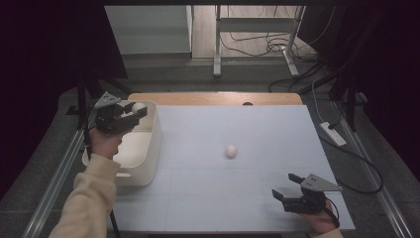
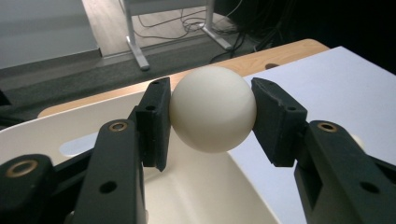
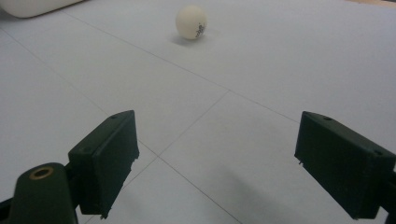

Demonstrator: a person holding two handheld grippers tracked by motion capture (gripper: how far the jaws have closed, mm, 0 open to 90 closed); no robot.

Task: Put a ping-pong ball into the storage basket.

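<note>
over white bin (image 1: 148, 148) at table's left edge, left gripper (image 1: 134, 113) clamps cream ball (image 2: 212, 108) between both pads, above bin's open inside. second ball (image 1: 231, 150) lies mid-sheet, bare white sheet (image 1: 257, 198) all around. dark print on second ball too small to read. right gripper (image 1: 287, 187) near front right corner, jaws wide, second ball well ahead of them.

Cream-white ball (image 2: 212, 108) between black jaws, white bin (image 1: 148, 148), pale blue-grey table (image 1: 257, 144), second ball (image 3: 191, 22) with dark print.
</note>
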